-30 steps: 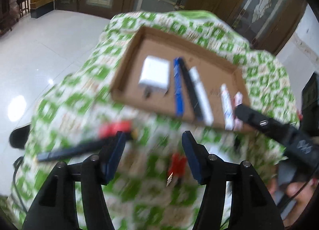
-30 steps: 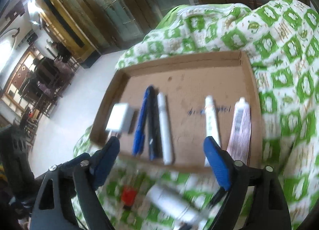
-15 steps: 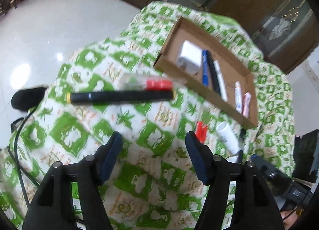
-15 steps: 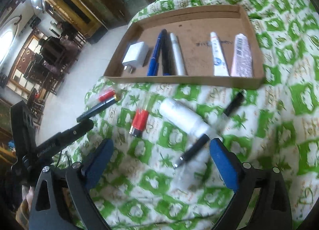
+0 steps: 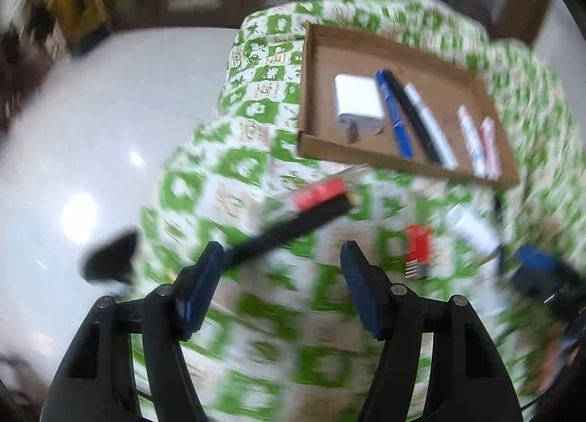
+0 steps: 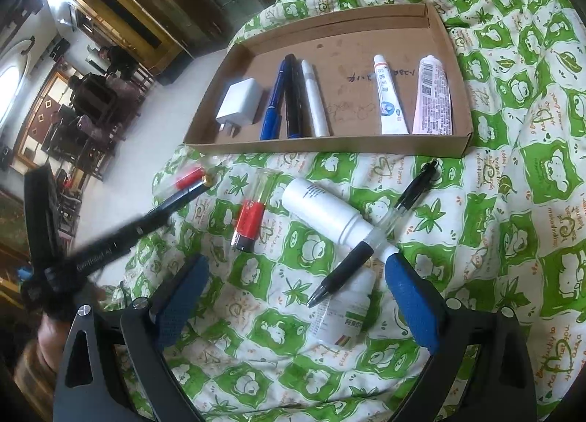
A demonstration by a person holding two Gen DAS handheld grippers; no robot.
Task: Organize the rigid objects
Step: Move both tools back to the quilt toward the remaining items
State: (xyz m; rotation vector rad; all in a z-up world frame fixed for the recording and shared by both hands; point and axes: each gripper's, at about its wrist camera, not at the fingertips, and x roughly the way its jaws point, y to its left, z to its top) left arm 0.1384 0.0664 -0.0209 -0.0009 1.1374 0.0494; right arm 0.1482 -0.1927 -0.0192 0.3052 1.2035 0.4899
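**Both claws released above the loose items**

Right claw (image 6: 293, 297) hangs wide and empty at lower frame over a smooth ballpoint pen (image 6: 370, 239) crossing a round white bottle (image 6: 322, 211). Left claw (image 5: 280, 283) is released too. The bottle may roll on soft quilted cloth (image 6: 512, 202). Farther up, the cardboard tray (image 6: 329, 149) holds pens and tubes.

Left gripper (image 5: 280, 257) low in its frame, jaws apart, nothing between them; right gripper (image 6: 296, 270) likewise — jaws spread wide, empty.
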